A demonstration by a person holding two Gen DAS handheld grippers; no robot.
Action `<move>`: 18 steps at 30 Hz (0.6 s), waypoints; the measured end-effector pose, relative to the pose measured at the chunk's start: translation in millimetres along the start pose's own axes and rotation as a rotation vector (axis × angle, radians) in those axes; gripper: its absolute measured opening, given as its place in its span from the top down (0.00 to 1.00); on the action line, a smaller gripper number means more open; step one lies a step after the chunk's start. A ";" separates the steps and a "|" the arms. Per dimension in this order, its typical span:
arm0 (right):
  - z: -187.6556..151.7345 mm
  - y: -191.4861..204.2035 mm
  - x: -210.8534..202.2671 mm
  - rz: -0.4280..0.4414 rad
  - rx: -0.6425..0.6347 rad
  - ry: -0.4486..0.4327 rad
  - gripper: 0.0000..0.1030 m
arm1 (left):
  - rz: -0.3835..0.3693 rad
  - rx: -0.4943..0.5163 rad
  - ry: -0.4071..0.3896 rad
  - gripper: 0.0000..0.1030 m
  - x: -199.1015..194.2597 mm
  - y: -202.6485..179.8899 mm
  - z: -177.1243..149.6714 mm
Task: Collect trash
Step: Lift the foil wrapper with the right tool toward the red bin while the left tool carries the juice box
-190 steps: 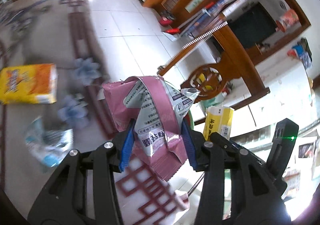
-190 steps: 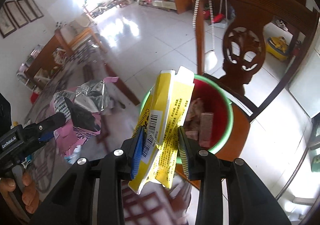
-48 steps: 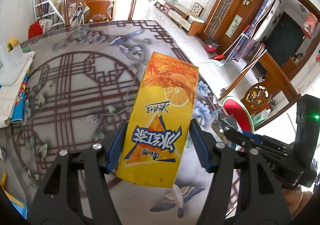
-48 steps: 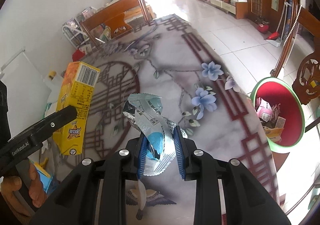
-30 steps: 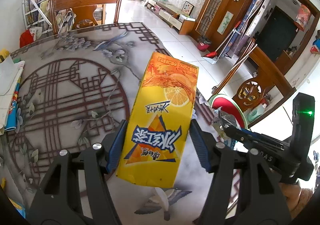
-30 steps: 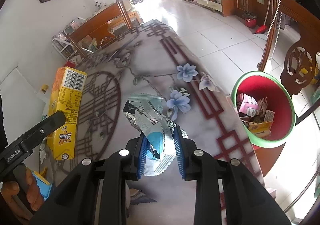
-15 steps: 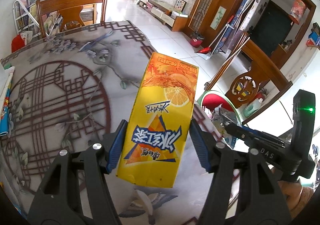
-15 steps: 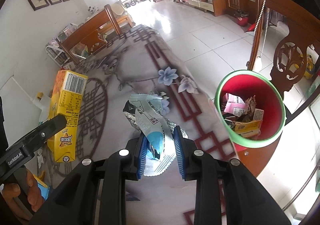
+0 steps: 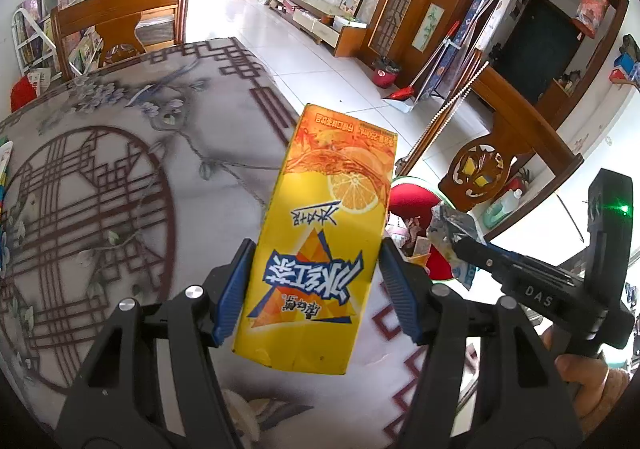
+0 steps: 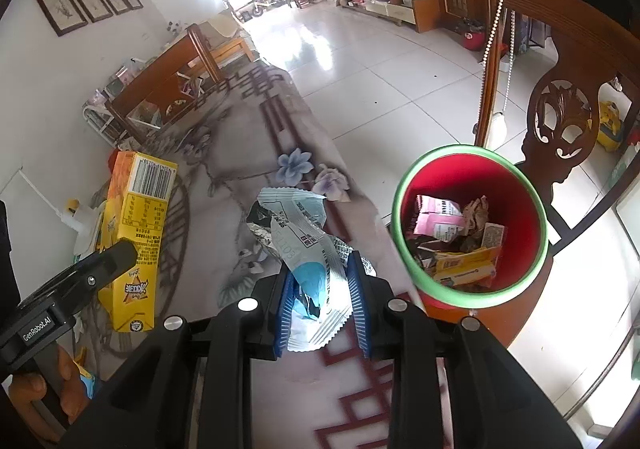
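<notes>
"DAS" shows in white on the right gripper (image 9: 460, 245); "GenRobot.AI" sits on the left gripper (image 10: 120, 253). The carton (image 9: 320, 245) carries big Chinese lettering, seen upside down; the wrapper (image 10: 308, 245) print is unreadable.

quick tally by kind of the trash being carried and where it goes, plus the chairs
Yellow-orange drink carton, in the left gripper: 1
Crumpled blue-and-silver foil wrapper, in the right gripper: 1
Red bin with green rim, already holding trash: 1
Wooden chairs: 2
Total: 5
</notes>
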State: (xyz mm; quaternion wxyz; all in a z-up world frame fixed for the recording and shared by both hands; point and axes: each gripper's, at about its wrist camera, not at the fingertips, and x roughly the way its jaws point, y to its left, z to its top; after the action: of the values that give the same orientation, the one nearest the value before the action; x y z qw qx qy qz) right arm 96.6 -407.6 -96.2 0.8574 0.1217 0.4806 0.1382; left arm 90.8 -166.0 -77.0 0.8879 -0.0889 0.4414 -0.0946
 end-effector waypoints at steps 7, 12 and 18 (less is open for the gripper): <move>8.1 -26.5 -2.8 -0.003 0.013 -0.001 0.75 | -0.008 0.014 0.010 0.41 17.6 -22.8 5.5; 13.4 -50.6 -5.2 -0.012 0.036 -0.006 0.75 | -0.017 0.029 0.026 0.41 33.5 -38.9 8.8; 15.6 -80.1 -8.8 -0.029 0.081 -0.009 0.75 | -0.036 0.057 0.056 0.41 55.4 -61.3 11.3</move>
State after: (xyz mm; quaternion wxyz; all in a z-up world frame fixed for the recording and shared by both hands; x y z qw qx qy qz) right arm 115.2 -486.5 -108.6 0.8558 0.1498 0.4838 0.1058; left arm 127.2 -238.1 -98.0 0.8754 -0.0689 0.4617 -0.1254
